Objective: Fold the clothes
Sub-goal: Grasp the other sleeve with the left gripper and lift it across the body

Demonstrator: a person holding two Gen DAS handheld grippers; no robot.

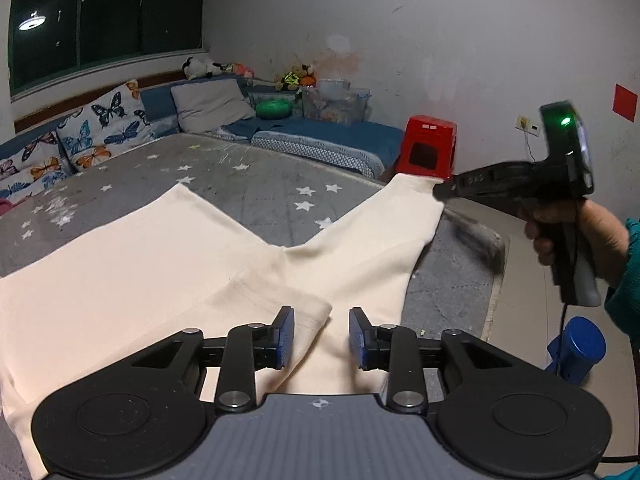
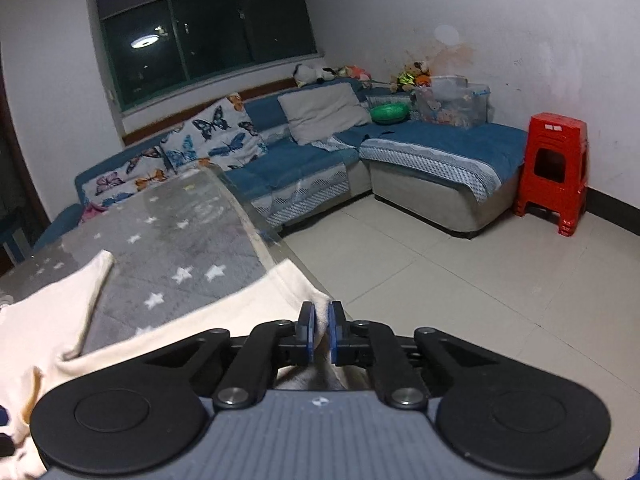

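Cream trousers (image 1: 132, 264) lie spread on the grey star-print mat (image 1: 248, 188), 2 legs splayed in a V pointing away from the left camera, waist end nearest it. Left gripper (image 1: 321, 338): jaws parted wide, nothing between them, hovering just over a folded-back flap of the waist area; cannot tell if the blue pads (image 1: 286, 334) touch the cloth. Right gripper (image 2: 321, 330): jaws nearly closed, pinching the cuff corner of the right-hand leg (image 2: 296, 284), cream fabric visible squeezed between the 2 blue pads. In the left view that gripper (image 1: 440, 192) sits at the far tip of the leg at the mat's right edge, held by a hand (image 1: 576, 236) in a teal sleeve (image 1: 624, 288), green LED lit on top. The held cuff is lifted slightly off the mat, over the edge toward the tiled floor (image 2: 460, 280). Other leg (image 2: 96, 280) lies flat, untouched. Background: blue sofa (image 2: 420, 140) with butterfly cushions (image 2: 216, 136), red plastic stool (image 2: 554, 168) by the wall.
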